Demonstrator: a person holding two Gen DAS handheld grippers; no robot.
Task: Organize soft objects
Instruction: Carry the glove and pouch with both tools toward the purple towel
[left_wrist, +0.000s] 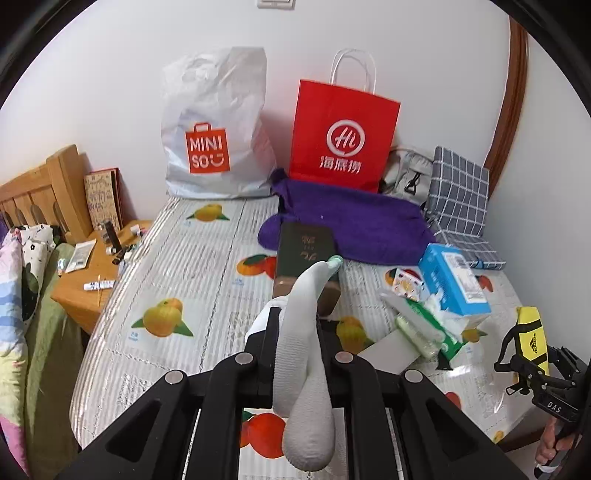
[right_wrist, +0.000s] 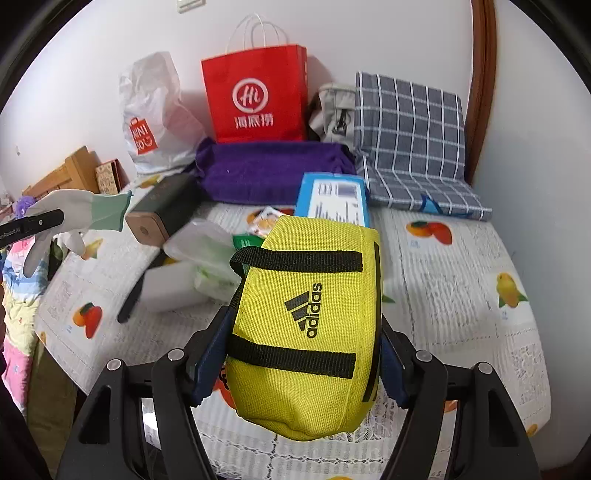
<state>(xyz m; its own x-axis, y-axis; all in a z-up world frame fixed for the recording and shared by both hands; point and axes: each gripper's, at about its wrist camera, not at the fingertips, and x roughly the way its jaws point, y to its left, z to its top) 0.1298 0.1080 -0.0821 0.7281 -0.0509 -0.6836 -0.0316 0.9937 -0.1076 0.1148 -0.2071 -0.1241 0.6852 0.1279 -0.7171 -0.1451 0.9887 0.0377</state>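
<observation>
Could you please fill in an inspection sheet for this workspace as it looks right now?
Surface: fruit-print table cover, crowded at the back.
Job's things: white glove and yellow pouch, both held up; purple towel and checked cloth at the back.
Clutter: blue box, dark box, tissue pack, red paper bag, white plastic bag.
Grippers: left hand-held gripper clamps the glove; right hand-held gripper clamps the pouch.
Cables: nothing seen.
Surroundings: white wall, wooden nightstand on the left.

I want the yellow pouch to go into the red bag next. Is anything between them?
Yes. Between the yellow pouch and the red bag lie a blue box, tissue packs and a purple towel at the bag's foot.
</observation>
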